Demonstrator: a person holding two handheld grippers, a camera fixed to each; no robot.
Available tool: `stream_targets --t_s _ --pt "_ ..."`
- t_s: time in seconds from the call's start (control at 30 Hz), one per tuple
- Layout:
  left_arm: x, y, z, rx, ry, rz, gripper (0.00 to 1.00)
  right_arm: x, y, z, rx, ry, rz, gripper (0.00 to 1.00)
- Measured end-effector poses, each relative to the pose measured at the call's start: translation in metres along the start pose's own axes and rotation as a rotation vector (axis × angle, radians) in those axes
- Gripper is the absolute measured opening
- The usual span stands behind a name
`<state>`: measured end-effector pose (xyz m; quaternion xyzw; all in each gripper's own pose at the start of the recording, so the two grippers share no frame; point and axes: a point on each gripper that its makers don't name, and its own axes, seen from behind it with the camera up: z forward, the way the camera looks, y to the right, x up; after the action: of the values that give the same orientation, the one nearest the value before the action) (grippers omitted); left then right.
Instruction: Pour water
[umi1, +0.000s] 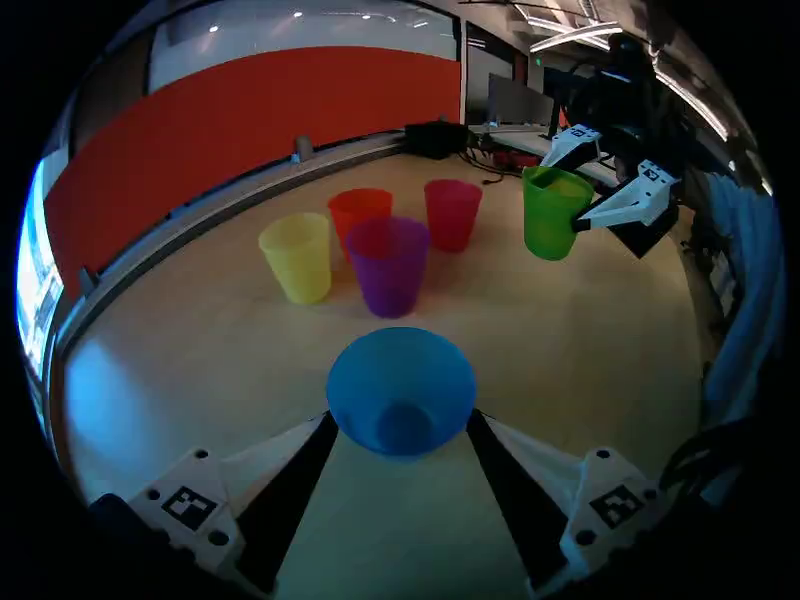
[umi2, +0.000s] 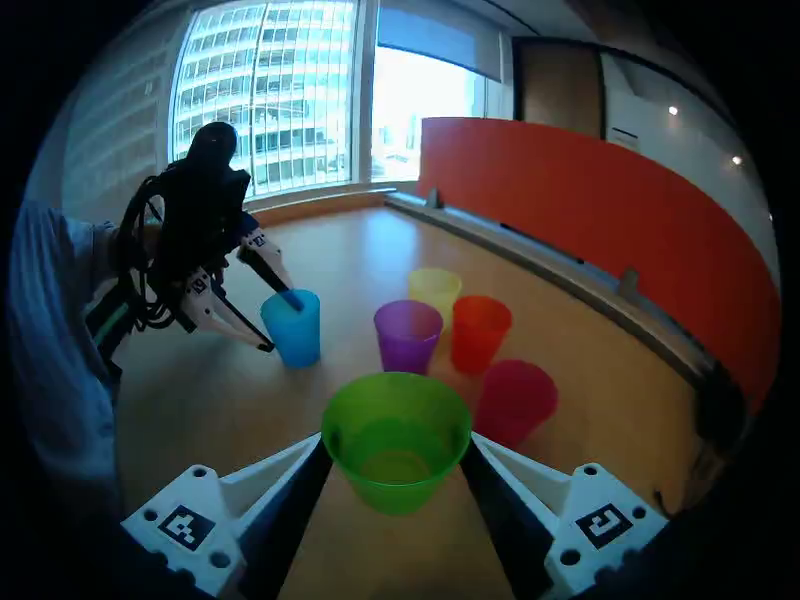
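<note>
The left gripper has its fingers clamped on the blue cup and the right gripper has its fingers clamped on the green cup, both near the upright yellow cup, orange cup, purple cup and red cup clustered on the bench.

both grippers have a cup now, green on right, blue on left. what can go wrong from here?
1. The green cup is tapered and pinched only between the right gripper fingers. Once tilted, it may slip or flex.
2. The purple cup and its neighbours stand close to the blue cup, so a swing toward it could knock them.
3. If the left gripper holds blue off-line, water may hit the table.
</note>
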<state>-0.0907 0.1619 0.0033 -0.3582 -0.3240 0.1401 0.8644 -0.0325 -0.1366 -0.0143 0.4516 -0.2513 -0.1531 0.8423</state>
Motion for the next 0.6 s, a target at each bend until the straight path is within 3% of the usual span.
stream_targets --t_s 0.6 --pt "-0.022 0.005 -0.024 0.019 -0.004 -0.016 0.96 -0.021 -0.008 0.028 0.009 -0.040 -0.011 0.89"
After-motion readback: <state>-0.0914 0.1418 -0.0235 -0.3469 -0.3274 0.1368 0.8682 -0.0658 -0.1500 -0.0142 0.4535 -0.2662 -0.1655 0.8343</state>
